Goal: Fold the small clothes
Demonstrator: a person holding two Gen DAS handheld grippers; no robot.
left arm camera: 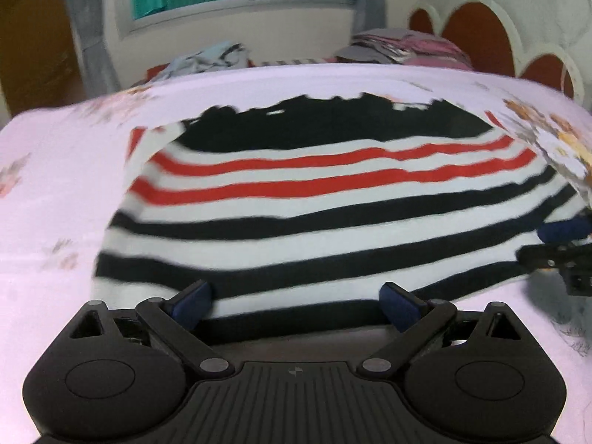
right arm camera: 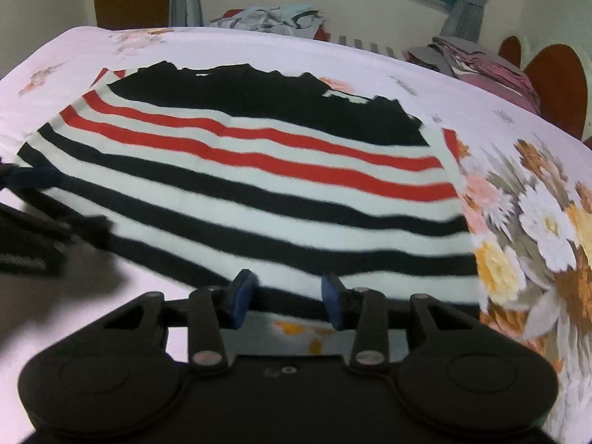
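A striped top (left arm camera: pixel 314 218) lies flat on the pink floral bed sheet (left arm camera: pixel 51 185), its black upper part far from me and its red and black stripes nearer. My left gripper (left arm camera: pixel 298 301) stands open wide at the near hem, towards the garment's left corner, with the hem's cloth between its blue pads (left arm camera: pixel 196 301). In the right wrist view the same top (right arm camera: pixel 259 192) fills the middle. My right gripper (right arm camera: pixel 288 298) is at the near hem towards the right corner. Its pads (right arm camera: pixel 242 296) stand apart, with the black hem band across the gap.
A loose pile of pale clothes (left arm camera: pixel 211 59) and a stack of pink and grey folded clothes (left arm camera: pixel 403 48) sit at the bed's far side. A scalloped brown headboard (left arm camera: pixel 477 37) rises on the right. Big printed flowers (right arm camera: pixel 536 222) cover the sheet right of the top.
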